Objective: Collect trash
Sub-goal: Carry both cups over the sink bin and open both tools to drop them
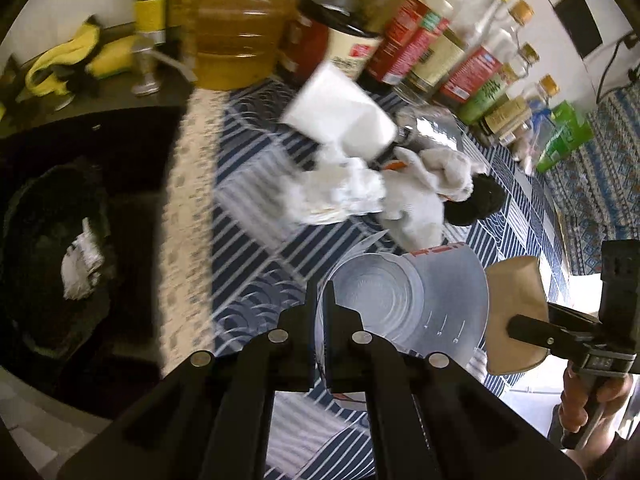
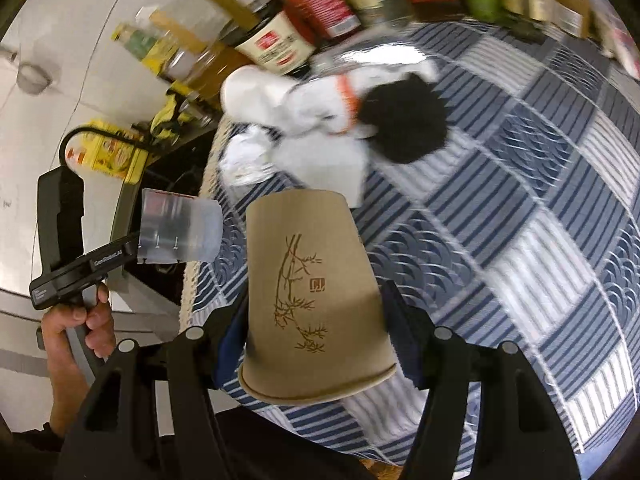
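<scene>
My left gripper (image 1: pixel 320 300) is shut on the rim of a clear plastic measuring cup (image 1: pixel 404 300), held above the blue striped tablecloth (image 1: pixel 256 200); the cup also shows in the right wrist view (image 2: pixel 180 232). My right gripper (image 2: pixel 316 312) is shut on a brown paper cup (image 2: pixel 312 304) with a bamboo print, held mouth toward the camera; the cup also shows in the left wrist view (image 1: pixel 516 312). A pile of white crumpled paper and a white box (image 1: pixel 352 160) with a black lump (image 1: pixel 480 200) lies mid-table. A black-lined trash bin (image 1: pixel 60 264) with white paper in it stands left of the table.
Sauce and oil bottles (image 1: pixel 432 48) line the table's far edge, with a large oil jug (image 1: pixel 236 32) at the left. A green packet (image 1: pixel 564 136) lies at the right. A yellow cloth (image 1: pixel 68 60) lies on a dark counter behind the bin.
</scene>
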### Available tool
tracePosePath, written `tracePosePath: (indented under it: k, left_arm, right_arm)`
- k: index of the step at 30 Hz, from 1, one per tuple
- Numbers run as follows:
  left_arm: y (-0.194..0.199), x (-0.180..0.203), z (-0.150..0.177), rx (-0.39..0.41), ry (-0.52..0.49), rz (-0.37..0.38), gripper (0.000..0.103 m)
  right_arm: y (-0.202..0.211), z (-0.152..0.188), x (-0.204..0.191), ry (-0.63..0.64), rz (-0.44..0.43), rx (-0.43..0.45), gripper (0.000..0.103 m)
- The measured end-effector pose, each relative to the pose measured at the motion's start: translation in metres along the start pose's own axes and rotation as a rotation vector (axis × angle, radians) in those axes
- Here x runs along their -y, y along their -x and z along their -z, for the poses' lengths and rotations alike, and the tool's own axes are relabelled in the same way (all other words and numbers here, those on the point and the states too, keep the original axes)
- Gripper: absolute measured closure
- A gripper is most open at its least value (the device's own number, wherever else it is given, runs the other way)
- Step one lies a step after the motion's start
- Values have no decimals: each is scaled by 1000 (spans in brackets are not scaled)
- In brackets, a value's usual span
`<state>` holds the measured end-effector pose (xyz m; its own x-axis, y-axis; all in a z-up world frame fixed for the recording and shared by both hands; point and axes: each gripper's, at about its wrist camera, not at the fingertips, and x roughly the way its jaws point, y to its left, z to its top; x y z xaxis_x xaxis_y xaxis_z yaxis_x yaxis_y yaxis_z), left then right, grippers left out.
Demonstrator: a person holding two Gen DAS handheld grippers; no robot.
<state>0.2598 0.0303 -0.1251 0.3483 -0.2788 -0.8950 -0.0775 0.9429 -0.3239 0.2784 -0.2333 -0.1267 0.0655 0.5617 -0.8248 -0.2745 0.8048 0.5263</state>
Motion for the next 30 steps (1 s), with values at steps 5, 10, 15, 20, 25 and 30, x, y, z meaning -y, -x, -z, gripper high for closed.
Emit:
tracePosePath:
  k: [5,10,15,20,25,30]
  left_arm:
    - [24,-42,12,32,59,-5,101]
    - [48,-86,25,67,119,-21,101]
    - [75,-139,38,105,181,-53,101]
    - [98,-183,42,128,214,-82,101]
    - [120,-221,38,149,224,-119,101]
    - [132,-254,29,162,244,-132,101]
  right_arm:
    - [-28,-7,-43,66,-15,-36,40]
    - [-61,-13,-91,132,-34,-70,40]
    - [-94,-18,-138,193,-59,-103,40]
    - [-124,-27,-188,250,-81,-115,40]
    - [-149,-40,-233,278,-110,-115,40]
    - [-171,-59,-268,286,-131,-109,39]
